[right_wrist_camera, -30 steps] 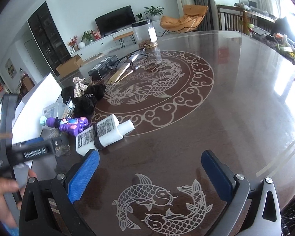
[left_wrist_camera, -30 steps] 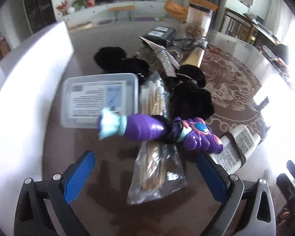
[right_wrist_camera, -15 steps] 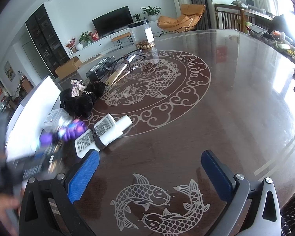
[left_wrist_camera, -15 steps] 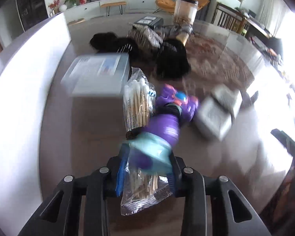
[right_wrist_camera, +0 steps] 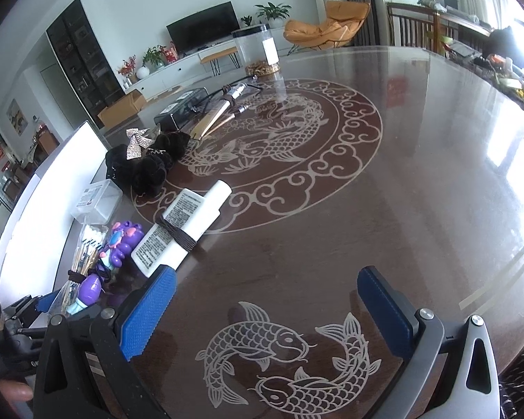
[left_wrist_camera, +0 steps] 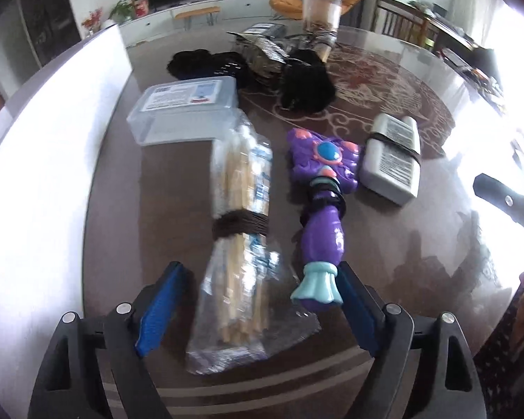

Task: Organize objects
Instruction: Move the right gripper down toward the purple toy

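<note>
While the left gripper [left_wrist_camera: 258, 305] has just been opening, its jaws stand wide round the toy's [left_wrist_camera: 323, 216] teal foot and the swab bag's [left_wrist_camera: 242, 244] tail, neither gripped. The toy's long axis runs straight away from it (right gripper [right_wrist_camera: 265, 309], wide and empty, is farther). Beyond lie a clear box [left_wrist_camera: 188, 108], a white tube [left_wrist_camera: 393, 157] and black fluff [left_wrist_camera: 307, 83]; the bag crowds any regrasp.
</note>
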Demonstrator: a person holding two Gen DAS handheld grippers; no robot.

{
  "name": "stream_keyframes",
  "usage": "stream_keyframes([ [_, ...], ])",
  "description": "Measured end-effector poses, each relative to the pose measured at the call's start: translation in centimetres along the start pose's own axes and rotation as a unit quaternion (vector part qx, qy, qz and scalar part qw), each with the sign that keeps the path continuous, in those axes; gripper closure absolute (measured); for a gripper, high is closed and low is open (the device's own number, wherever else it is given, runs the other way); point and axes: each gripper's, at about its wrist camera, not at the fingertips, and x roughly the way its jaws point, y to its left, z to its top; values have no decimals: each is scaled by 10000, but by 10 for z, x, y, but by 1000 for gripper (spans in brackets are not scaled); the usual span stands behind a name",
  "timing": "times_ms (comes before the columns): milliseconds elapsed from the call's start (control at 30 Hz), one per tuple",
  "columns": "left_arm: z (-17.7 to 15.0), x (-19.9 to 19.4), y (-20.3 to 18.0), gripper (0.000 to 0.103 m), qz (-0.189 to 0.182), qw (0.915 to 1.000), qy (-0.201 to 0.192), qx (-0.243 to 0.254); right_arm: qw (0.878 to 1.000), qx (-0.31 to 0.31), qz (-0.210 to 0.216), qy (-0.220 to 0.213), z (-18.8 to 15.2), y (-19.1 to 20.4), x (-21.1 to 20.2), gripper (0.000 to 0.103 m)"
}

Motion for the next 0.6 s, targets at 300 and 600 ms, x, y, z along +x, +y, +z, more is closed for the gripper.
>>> stream_keyframes([
  [300, -17, -8, 8, 15, -22, 10000, -18, 35, 9980, -588, 194, 121, -4, 26, 6, 0],
  [600, -27, -10, 14, 6, 27, 10000, -76, -57, 9822, -1811, 209, 450, -22, 73, 21, 0],
])
